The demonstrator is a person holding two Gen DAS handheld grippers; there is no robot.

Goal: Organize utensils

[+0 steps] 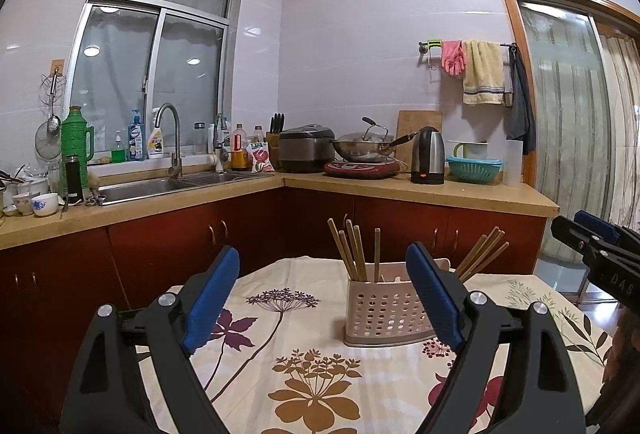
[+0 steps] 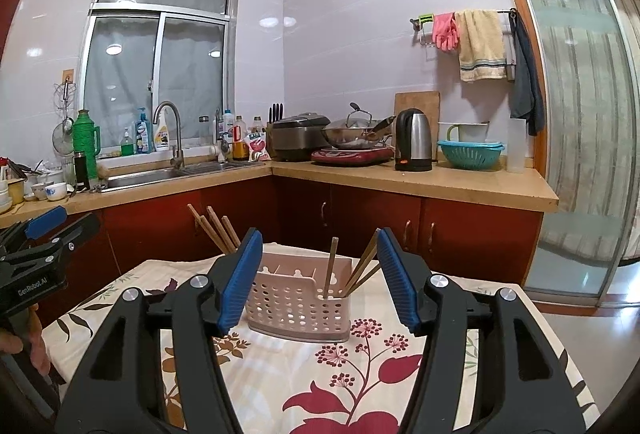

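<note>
A pink perforated utensil holder (image 1: 380,310) (image 2: 292,298) stands upright on the floral tablecloth (image 1: 256,366) (image 2: 280,378). Wooden chopsticks stick up from it: a bunch at its left end (image 1: 352,250) (image 2: 216,230), a single one in the middle (image 1: 377,250) (image 2: 331,266) and a bunch leaning out at its right end (image 1: 482,250) (image 2: 366,266). My left gripper (image 1: 323,254) hovers open in front of the holder with nothing between its blue pads (image 1: 210,298). My right gripper (image 2: 320,236) is also open and empty, short of the holder.
Behind the table runs an L-shaped counter (image 1: 400,189) over red cabinets, with a sink (image 1: 156,185), cups (image 1: 44,203), a rice cooker (image 1: 306,147), a wok (image 1: 360,149), a kettle (image 1: 428,155) and a teal colander (image 1: 474,167). A glass sliding door (image 2: 580,113) is at right.
</note>
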